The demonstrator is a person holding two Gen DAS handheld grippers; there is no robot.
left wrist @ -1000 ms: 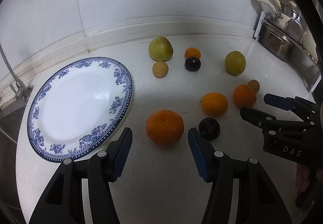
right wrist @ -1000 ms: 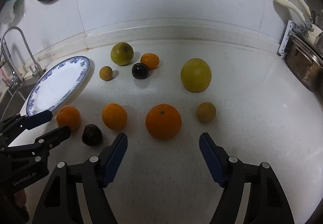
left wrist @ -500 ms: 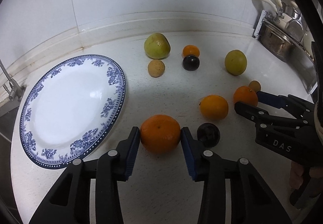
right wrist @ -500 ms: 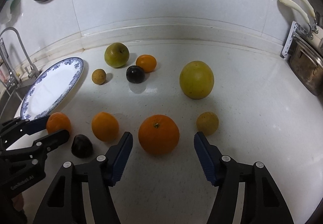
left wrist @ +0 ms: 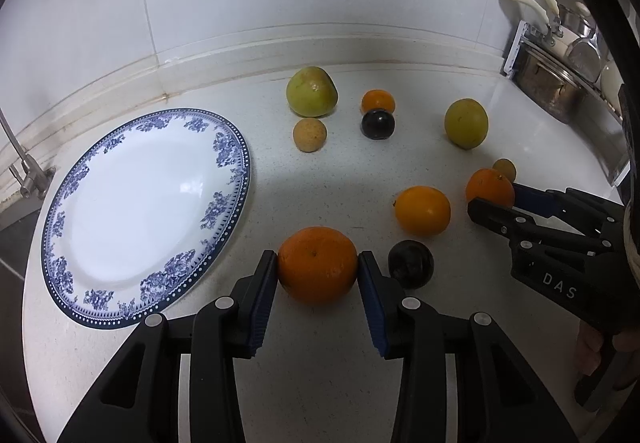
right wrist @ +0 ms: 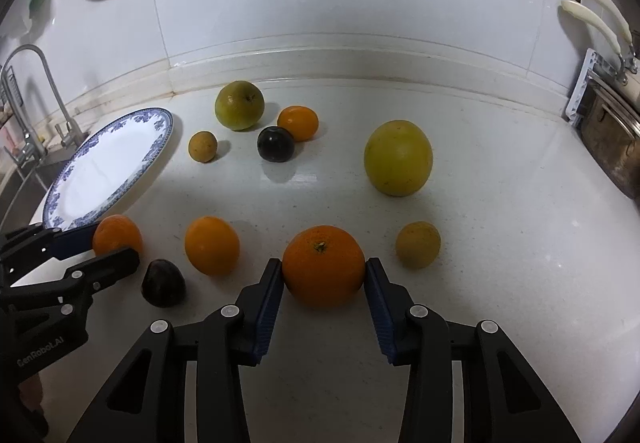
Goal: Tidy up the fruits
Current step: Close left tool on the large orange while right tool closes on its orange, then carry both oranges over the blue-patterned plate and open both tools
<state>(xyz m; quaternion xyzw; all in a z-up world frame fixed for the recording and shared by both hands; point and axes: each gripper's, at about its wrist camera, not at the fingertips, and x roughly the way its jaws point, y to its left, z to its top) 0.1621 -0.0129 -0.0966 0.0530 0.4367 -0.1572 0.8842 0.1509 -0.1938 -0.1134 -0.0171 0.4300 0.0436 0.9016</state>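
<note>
As two hand-held grippers settle on a white speckled kitchen counter [left wrist: 320, 383], each takes one round orange from the scattered fruit. Seen from the left wrist camera, the left gripper [left wrist: 318, 269] has its blue pads pressed to both sides of a large dimpled orange [left wrist: 317, 263], which rests on the counter just right of the round white plate with a blue floral rim [left wrist: 236, 147]. The right gripper [right wrist: 324, 277] is closing on a second bright orange [right wrist: 323, 265], its pads at the fruit's flanks; that orange sits on the counter well right of the plate, with a small tan fruit [right wrist: 418, 244] just beside it.

The step in hand appears to be the double grasp. What follows likely calls for lifting both oranges clear and carrying them leftward to the plate, which holds nothing so far. A dark plum [left wrist: 411, 264] lies close to the left gripper's right finger and could be nudged.

Both oranges look firm, smooth-skinned and unmarked, each showing a small stem dimple on top. A third orange [left wrist: 422, 210] lies untouched between them.
</note>
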